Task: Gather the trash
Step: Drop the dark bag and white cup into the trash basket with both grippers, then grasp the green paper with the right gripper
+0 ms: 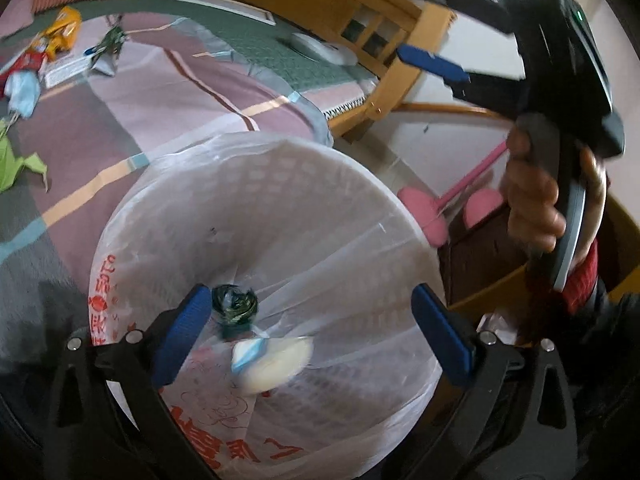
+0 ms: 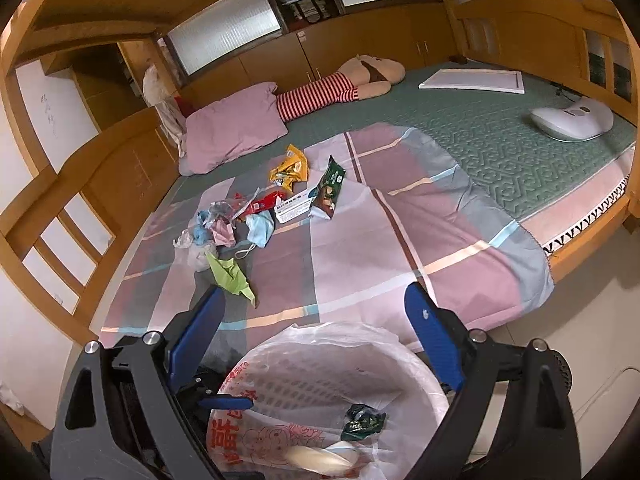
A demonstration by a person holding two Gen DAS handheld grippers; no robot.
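Observation:
A white trash basket (image 1: 360,184) lined with a clear printed bag stands on the floor beside the bed. Inside lie a crumpled dark green wrapper (image 1: 235,305) and a pale cream piece (image 1: 276,360). My left gripper (image 1: 316,336) is open and empty right above the basket's mouth. My right gripper (image 2: 316,344) is open and empty, higher up over the basket rim (image 2: 404,344); it also shows in the left wrist view (image 1: 424,24). Trash lies on the bed: a yellow wrapper (image 2: 289,169), a green wrapper (image 2: 328,190), a blue mask (image 2: 259,229), green paper (image 2: 232,278).
The bed has a pink plaid sheet (image 2: 400,248), a pink pillow (image 2: 232,128), a striped plush doll (image 2: 344,88), a white board (image 2: 472,80) and a white device (image 2: 572,118). Wooden bed frame and cabinets surround it. A pink-handled tool (image 1: 460,188) lies on the floor.

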